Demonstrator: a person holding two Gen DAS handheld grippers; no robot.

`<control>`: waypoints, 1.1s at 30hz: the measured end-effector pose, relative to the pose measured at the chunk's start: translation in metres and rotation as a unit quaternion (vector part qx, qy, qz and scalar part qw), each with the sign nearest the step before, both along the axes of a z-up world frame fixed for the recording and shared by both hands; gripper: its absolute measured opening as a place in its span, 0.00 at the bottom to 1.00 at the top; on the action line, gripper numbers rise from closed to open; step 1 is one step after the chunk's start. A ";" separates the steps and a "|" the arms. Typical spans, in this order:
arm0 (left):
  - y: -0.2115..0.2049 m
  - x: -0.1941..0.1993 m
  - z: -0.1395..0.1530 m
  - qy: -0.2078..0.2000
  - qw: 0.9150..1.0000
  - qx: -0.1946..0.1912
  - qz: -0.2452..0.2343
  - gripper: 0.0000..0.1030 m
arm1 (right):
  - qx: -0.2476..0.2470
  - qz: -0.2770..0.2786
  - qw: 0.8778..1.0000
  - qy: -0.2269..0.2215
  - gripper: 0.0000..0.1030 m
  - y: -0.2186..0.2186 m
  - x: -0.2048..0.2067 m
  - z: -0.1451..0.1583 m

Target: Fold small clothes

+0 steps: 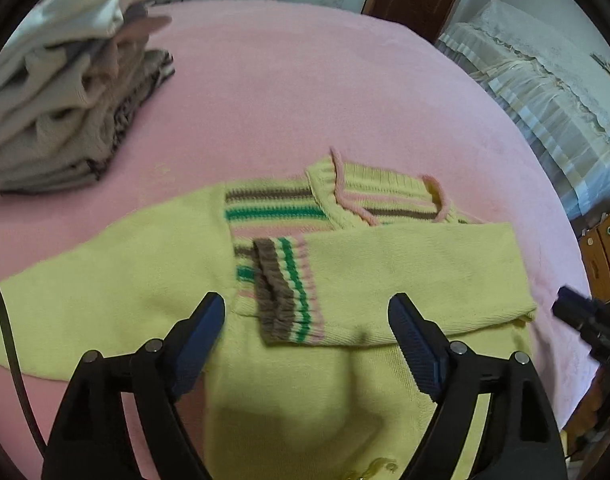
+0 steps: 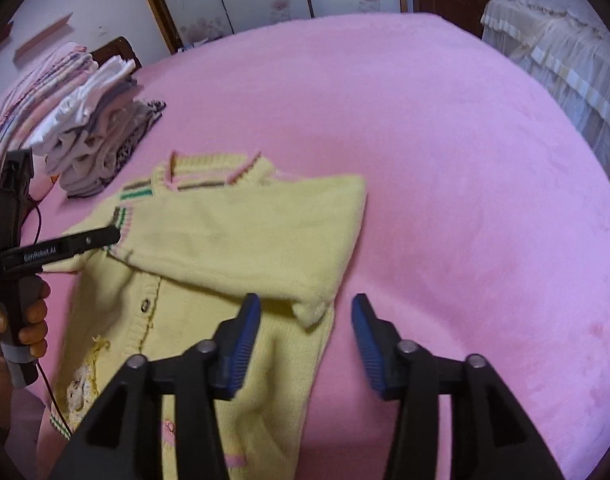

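A yellow knit cardigan [image 1: 345,380] [image 2: 233,248] with brown, green and pink stripes lies flat on the pink bed cover [image 1: 305,80] [image 2: 445,160]. One sleeve is folded across its chest, with the striped cuff [image 1: 289,292] [image 2: 121,220] near the middle. In the left wrist view the other sleeve [image 1: 105,300] stretches out to the left. My left gripper [image 1: 307,304] hovers open just above the cuff, and its fingers [image 2: 105,236] also show in the right wrist view. My right gripper [image 2: 305,304] stands open over the sleeve's folded corner, pads not pressing it.
A stack of folded clothes [image 1: 65,100] [image 2: 97,140] sits at the far left of the bed. A cream-covered bed [image 1: 545,92] [image 2: 565,40] stands to the right, with wooden drawers [image 1: 605,252] nearby. A person's hand [image 2: 33,320] holds the left gripper's handle.
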State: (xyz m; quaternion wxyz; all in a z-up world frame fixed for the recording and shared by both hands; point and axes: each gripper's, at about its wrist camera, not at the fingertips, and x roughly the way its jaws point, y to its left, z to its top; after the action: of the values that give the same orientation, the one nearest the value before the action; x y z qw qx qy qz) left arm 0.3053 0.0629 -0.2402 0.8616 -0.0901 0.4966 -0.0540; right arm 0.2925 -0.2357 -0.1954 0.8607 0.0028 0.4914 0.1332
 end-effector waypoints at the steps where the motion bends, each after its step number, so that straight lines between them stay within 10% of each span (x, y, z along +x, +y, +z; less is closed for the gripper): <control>1: 0.001 0.001 0.001 -0.001 1.000 -0.001 0.002 0.80 | 0.004 -0.005 1.000 -0.006 0.54 -0.003 0.004 0.004; 8: 0.010 0.033 -0.018 0.029 0.999 -0.007 0.042 0.45 | -0.009 -0.048 0.999 0.006 0.52 -0.011 0.069 -0.018; 13: 0.007 0.040 -0.028 0.019 0.996 0.057 0.061 0.30 | -0.048 -0.065 0.996 0.040 0.13 -0.006 0.102 -0.053; 24: 0.008 0.035 -0.036 0.017 0.996 0.072 0.058 0.32 | -0.081 -0.070 0.994 0.035 0.13 -0.001 0.094 -0.064; 33: 0.007 0.010 0.014 -0.021 0.994 0.080 0.076 0.79 | -0.069 -0.064 0.996 0.003 0.16 0.007 0.070 -0.021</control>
State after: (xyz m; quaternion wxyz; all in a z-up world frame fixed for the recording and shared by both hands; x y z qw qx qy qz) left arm 0.3150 0.0702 -0.2266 0.8777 -0.0568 0.4731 0.0499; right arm 0.3622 -0.2287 -0.2161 0.8644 -0.0244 0.5004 0.0433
